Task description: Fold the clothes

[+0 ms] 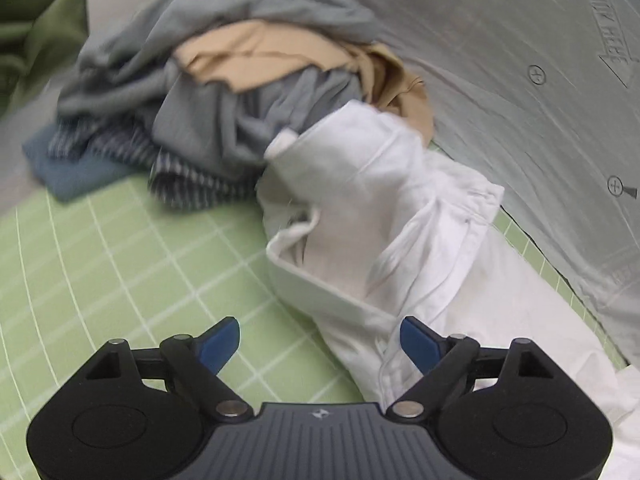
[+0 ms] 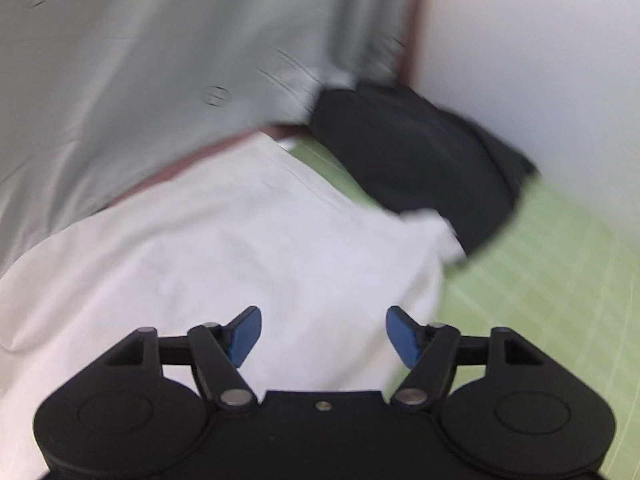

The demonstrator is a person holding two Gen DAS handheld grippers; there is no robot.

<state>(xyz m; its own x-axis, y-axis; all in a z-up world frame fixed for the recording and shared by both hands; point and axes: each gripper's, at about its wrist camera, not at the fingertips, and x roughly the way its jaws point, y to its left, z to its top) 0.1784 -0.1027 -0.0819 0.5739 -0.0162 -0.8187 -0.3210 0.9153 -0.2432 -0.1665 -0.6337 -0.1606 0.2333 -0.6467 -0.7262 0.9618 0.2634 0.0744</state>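
Observation:
A white garment (image 1: 400, 224) lies rumpled on the green grid mat (image 1: 120, 264), running from centre to lower right. My left gripper (image 1: 320, 340) is open and empty, just above the garment's near edge. In the right wrist view the same white garment (image 2: 224, 248) lies spread flat, and my right gripper (image 2: 322, 334) hangs open and empty over it. A pile of clothes (image 1: 224, 96), grey, tan and striped, sits behind the white garment.
A grey sheet with printed marks (image 1: 520, 80) covers the back right, and it shows in the right wrist view (image 2: 140, 60) too. A black garment (image 2: 420, 160) lies on the mat (image 2: 540, 280) beyond the white one. Green fabric (image 1: 36, 32) is at far left.

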